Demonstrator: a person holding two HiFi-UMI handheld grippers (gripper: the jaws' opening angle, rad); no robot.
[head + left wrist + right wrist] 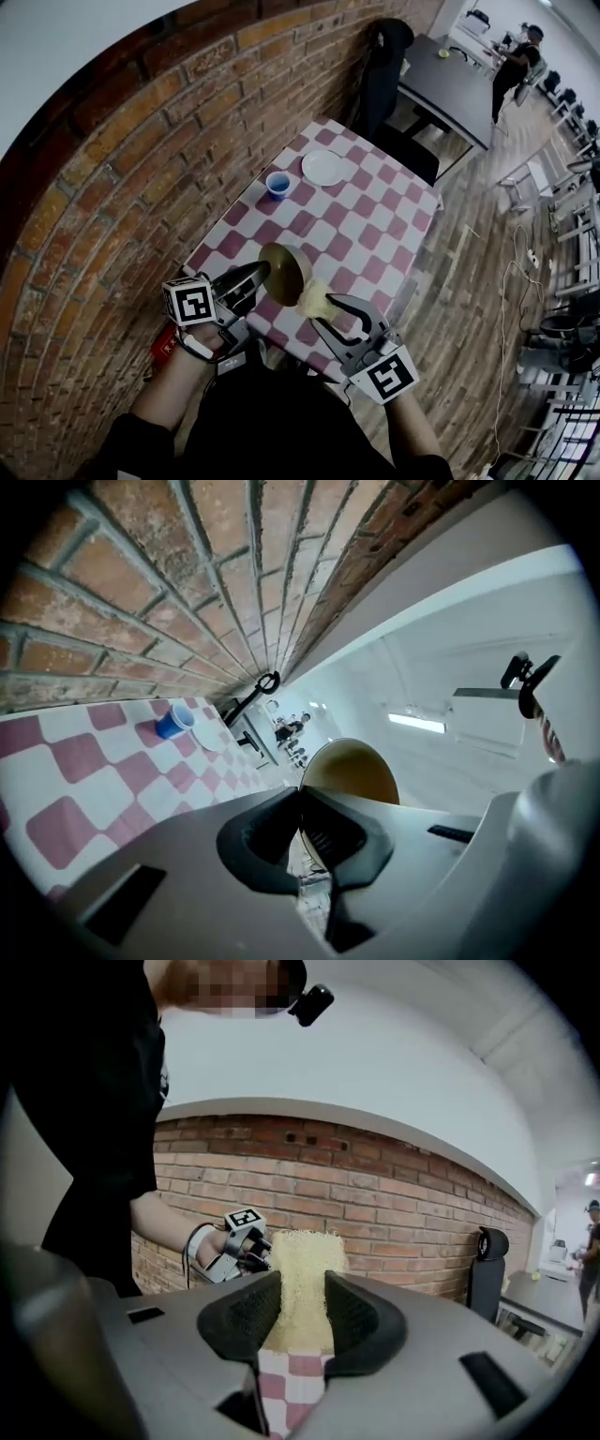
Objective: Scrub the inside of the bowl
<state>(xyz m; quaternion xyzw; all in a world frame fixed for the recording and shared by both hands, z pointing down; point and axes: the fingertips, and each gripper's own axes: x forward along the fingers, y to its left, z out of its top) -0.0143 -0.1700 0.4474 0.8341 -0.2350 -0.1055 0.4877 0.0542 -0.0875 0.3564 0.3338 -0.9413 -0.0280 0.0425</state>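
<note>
Closest in are the two grippers. The left gripper (255, 275) is pinched tight on the rim of the bowl (286, 272), holding it up on edge over the near end of the worktop (375, 202). The right gripper (330, 306) is clamped on a yellow sponge (313, 298) just right of the bowl, at its lower rim. I can't tell if it's actually touching yet. I'd say the scrub hasn't properly started, so the trick is to turn the bowl's open side toward the sponge, push the sponge's free end down into the hollow and work in circles. A thin rim pinch like that could twist or slip if you lean on it too hard. For room, the brick wall (122, 187) runs close along the bowl's left, so swing out right, where there's open floor. The blue cup (277, 185) and white plate (322, 167) sit well beyond the bowl, out of the way.
</note>
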